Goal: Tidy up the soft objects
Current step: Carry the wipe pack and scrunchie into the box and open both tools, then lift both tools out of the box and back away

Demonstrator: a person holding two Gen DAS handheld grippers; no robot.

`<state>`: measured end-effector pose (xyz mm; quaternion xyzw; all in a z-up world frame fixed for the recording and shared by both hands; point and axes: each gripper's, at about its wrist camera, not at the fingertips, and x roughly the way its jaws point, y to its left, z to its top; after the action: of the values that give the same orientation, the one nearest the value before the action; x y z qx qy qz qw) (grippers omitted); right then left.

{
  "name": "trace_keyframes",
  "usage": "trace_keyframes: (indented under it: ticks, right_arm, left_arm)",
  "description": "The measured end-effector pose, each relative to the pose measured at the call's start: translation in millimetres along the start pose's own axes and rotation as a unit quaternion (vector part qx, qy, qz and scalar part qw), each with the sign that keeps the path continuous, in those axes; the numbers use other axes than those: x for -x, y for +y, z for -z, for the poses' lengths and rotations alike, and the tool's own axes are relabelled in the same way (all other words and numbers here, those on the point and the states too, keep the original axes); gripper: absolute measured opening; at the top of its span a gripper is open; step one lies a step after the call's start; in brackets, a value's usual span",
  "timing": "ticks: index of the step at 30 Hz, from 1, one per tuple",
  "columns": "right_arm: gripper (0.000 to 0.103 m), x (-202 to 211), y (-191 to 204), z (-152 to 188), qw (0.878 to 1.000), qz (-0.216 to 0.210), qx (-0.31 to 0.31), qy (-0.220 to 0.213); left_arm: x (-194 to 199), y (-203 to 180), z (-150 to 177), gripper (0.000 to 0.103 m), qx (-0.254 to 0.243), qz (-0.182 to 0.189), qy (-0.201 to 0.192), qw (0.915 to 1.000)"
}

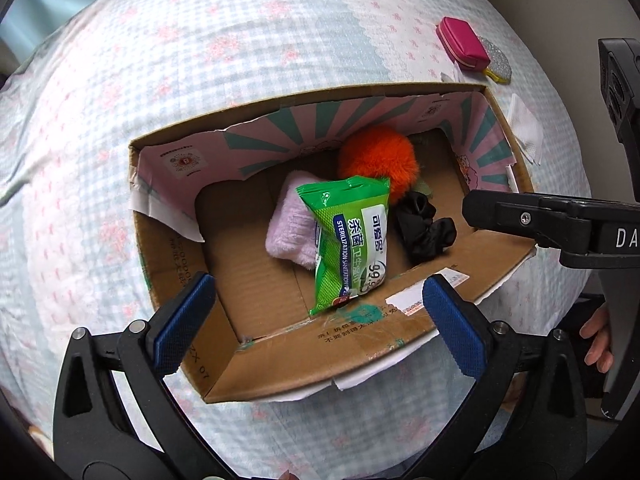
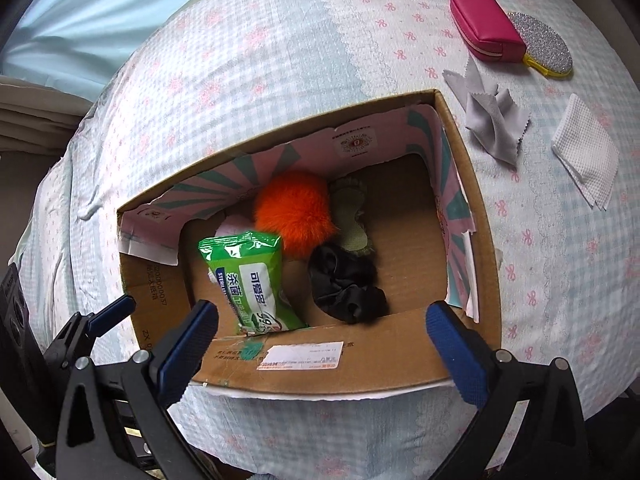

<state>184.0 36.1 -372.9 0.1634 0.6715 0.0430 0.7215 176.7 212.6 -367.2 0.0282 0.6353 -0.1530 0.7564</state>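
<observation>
Overhead, both wrist views looked down into an open box.
Surface: a bed (image 2: 280, 60) covered in pale blue checked cloth with pink bows filled both frames.
Box: a cardboard box (image 1: 400, 344) sat mid-frame, its flaps open.
Inside the box: a green wipes packet (image 1: 348, 240) lay across a lilac fluffy cloth (image 1: 288, 228); an orange pompom (image 1: 378, 160) sat behind, a black scrunchie (image 1: 424, 228) to its right, and a pale green item (image 2: 352, 216) against the pompom.
Outside the box: at the upper right of the right wrist view lay a pink pouch (image 2: 486, 24), a silver glitter piece (image 2: 546, 46), a grey cloth (image 2: 492, 128) and a white folded cloth (image 2: 584, 156).
Left tool (image 1: 316, 328): jaws spread wide, nothing between them, above the box's near wall.
Right tool (image 2: 320, 344): jaws spread wide, empty, above the near wall.
</observation>
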Motion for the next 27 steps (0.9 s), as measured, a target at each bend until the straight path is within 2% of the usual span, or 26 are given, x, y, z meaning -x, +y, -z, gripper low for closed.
trace_keyframes:
  ticks: [9,15,21,27]
  right_arm:
    - [0.103,77,27,32,0.997,0.023,0.054,-0.057]
    - [0.103,136,42,58,0.989,0.041,0.086,-0.111]
    - [0.103,188,28,77,0.98,0.056,0.087,-0.172]
    - [0.103,221,-4,85,0.971,0.074,0.086,-0.208]
  left_arm:
    - [74,-1,22,0.103,0.037,-0.001,-0.053,0.9979]
    - [136,-6,39,0.103,0.076,-0.012,-0.103,0.9917]
    - [183,-17,53,0.103,0.108,-0.018,-0.148,0.9829]
    - [205,-42,53,0.103,0.126,-0.042,-0.177,0.9753]
